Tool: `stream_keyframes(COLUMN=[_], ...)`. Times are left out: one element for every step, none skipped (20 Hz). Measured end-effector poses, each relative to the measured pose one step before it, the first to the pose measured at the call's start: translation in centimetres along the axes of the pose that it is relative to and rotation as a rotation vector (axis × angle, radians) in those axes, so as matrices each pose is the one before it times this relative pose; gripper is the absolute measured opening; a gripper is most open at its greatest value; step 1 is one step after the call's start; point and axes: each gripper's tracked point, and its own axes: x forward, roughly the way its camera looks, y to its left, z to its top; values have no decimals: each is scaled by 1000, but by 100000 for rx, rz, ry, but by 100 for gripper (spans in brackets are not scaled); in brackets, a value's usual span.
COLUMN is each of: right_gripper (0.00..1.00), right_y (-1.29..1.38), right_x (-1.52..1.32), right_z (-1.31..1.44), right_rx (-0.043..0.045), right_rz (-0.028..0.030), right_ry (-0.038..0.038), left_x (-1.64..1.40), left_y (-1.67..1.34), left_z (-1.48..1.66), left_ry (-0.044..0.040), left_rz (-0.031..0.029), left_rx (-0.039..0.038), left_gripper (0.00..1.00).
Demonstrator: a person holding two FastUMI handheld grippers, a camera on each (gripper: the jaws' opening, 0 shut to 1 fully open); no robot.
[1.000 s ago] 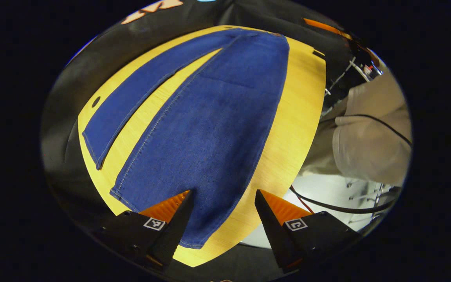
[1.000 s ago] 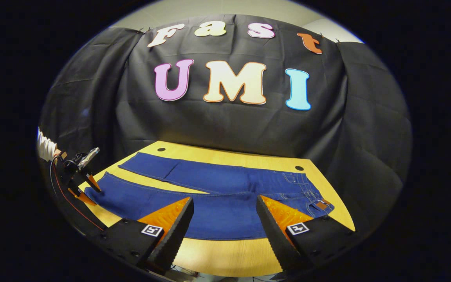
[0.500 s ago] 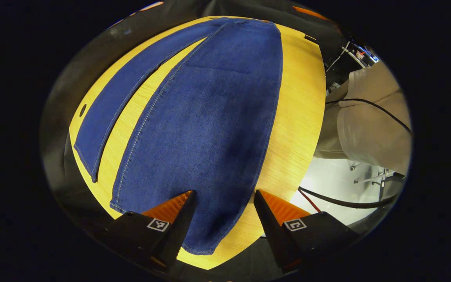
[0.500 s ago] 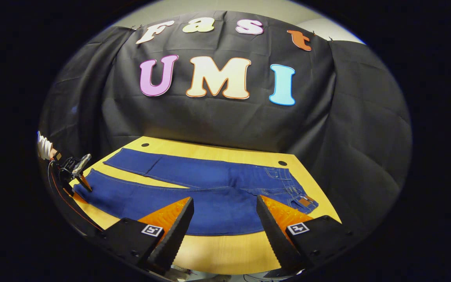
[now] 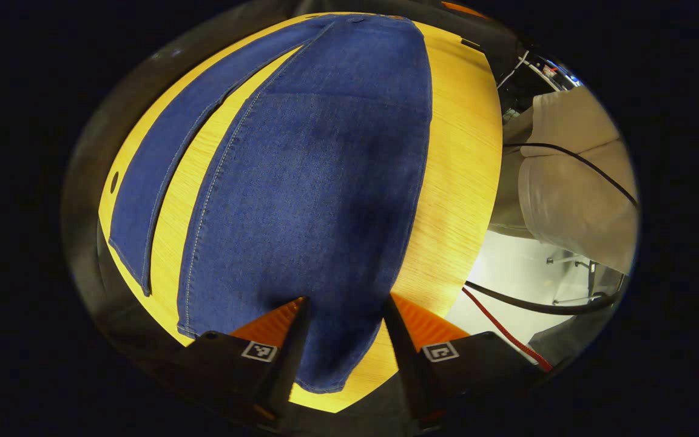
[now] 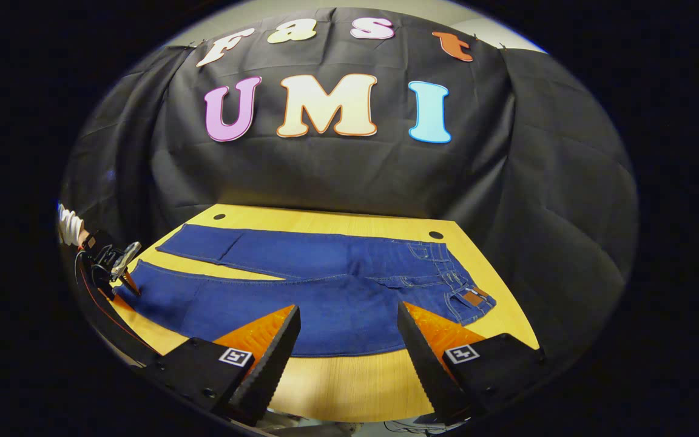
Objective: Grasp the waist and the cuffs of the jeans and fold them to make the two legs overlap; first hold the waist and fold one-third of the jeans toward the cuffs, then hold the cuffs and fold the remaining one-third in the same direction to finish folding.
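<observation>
The jeans (image 6: 325, 285) lie flat on the wooden table (image 6: 349, 388), spread open with the two legs side by side and a narrow wedge of table between them. In the right gripper view the waist (image 6: 468, 294), with its belt loops and a brown patch, points to the right side of the table, and the cuffs (image 6: 137, 291) point to the left. The far leg (image 6: 252, 249) is close to the black cloth wall (image 6: 337, 176), and the near leg (image 6: 301, 315) is closer to the front edge of the table.

The left gripper (image 5: 343, 303) is low over the cuff end of the near leg (image 5: 319, 200). Its two fingers stand apart with a moderate gap, and the denim shows between them. The fingertips (image 5: 293, 309) are over the fabric near the cuff hem (image 5: 325, 385), but I cannot tell if they touch it; they do not pinch it. The other leg (image 5: 143, 182) is at the left in this view. At the right a person in light trousers (image 5: 568, 182) stands beside the table, with a black cable (image 5: 574, 158) crossing in front.

The right gripper (image 6: 346, 315) is above the front edge of the table, near the middle of the jeans. Its fingers are wide apart and hold nothing. Far to the left in this view the left gripper (image 6: 120, 276) is at the cuff, with a white sleeve (image 6: 70, 227) behind it.
</observation>
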Motion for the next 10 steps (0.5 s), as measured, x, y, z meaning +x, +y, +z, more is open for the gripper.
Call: stream_keyframes(right_gripper=[99,99,99,99,100,99,99,100,100,99], right_y=[104,35,-16,56,7,19,-192,-448,-767,-1011], right_x=[340,359,367,416,510,565,607,638,478,651], right_z=[-186,-147,-257,-163,-184,-220,-529,-968,-1579,-1550], right_rx=[-957,-1518,-1927,-2222,-2562,-3319,-4020,-5025,-6014,-6592], right_rz=[1884,1864,2058,2451,3036,3553,3535,3586,3205,2453], right_ry=[814,1050,1476,1310,1645,1923,3139,4837,5446,5645], left_x=[-106,54,24,41,210,79,-57,54,78,33], left_y=[374,366,109,20,8,-56,47,21,85,93], left_z=[193,291,336,173,-28,-43,-92,-113,-125,-75], left_ry=[323,-85,-353,88,52,788,1078,1801,1694,1352], left_rz=[319,774,777,744,791,114,460,315,180,14], left_rx=[1175,997,638,633,503,-398,-325,925,471,-407], left_gripper=[65,51,43,21,13,4,0,0,0,0])
